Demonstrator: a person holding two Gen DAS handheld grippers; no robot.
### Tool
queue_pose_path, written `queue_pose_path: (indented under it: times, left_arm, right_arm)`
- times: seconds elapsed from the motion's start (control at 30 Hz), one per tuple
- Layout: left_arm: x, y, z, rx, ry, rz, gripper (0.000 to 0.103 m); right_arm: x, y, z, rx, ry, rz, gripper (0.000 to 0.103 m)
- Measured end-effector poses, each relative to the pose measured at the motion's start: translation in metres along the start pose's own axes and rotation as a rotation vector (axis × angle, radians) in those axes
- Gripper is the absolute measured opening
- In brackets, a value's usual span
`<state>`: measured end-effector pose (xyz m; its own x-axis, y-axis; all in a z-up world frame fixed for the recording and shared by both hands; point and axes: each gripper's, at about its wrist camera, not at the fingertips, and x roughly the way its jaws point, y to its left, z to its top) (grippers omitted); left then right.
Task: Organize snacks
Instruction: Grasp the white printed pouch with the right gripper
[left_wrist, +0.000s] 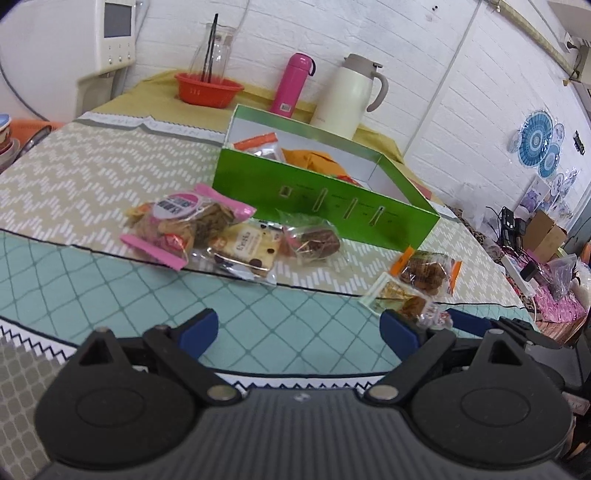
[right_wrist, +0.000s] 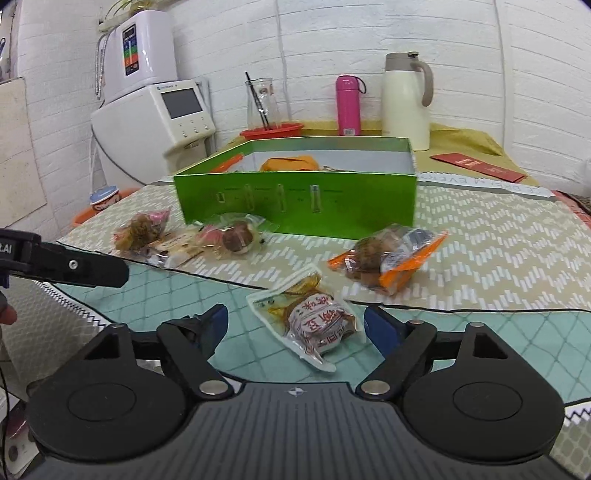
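Note:
A green box (left_wrist: 325, 199) (right_wrist: 295, 203) stands open on the table with a few snacks inside. In the left wrist view a pink-edged packet (left_wrist: 177, 225), a white cookie packet (left_wrist: 247, 251) and a clear packet with a brown cake (left_wrist: 314, 240) lie in front of it. An orange-edged packet (left_wrist: 424, 273) (right_wrist: 388, 254) and a clear packet with red print (left_wrist: 402, 302) (right_wrist: 314, 321) lie nearer. My left gripper (left_wrist: 299, 332) is open and empty. My right gripper (right_wrist: 295, 328) is open, with the red-print packet between its fingers.
A pink bottle (right_wrist: 348, 105), a white jug (right_wrist: 406, 99), a red bowl (right_wrist: 271, 131) and a glass carafe (right_wrist: 262, 103) stand at the back. A white appliance (right_wrist: 159, 122) stands left. A red envelope (right_wrist: 478, 166) lies back right.

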<state>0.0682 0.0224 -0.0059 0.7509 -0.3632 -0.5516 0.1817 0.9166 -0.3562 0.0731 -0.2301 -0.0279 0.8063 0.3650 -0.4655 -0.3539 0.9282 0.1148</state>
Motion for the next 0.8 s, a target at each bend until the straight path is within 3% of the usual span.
queue_pose_path:
  times: [0.1,0.17,0.37,0.47,0.73,0.8]
  left_arm:
    - [0.001,0.000,0.000,-0.004,0.001,-0.009,0.093]
    - [0.002,-0.001,-0.002,0.004,0.010,-0.015,0.093]
    - [0.009,-0.005,-0.004,0.005,0.047,-0.082,0.093]
    - [0.022,-0.010,0.000,-0.026,0.081,-0.155,0.093]
    - [0.062,-0.022,0.011,-0.027,0.152,-0.239,0.090]
    - [0.067,-0.022,0.014,-0.031,0.160,-0.254,0.084]
  right_arm:
    - [0.003,0.019,-0.003,-0.005,0.017,0.140,0.103]
    - [0.005,0.030,-0.004,-0.027,0.033,0.174,0.103]
    - [-0.008,0.025,-0.002,0.001,0.006,0.097,0.103]
    - [-0.012,0.018,-0.003,0.022,0.002,0.064,0.103]
    - [-0.002,0.023,-0.003,0.011,0.015,0.064,0.103]
    - [0.002,0.024,-0.001,0.009,0.018,0.061,0.103]
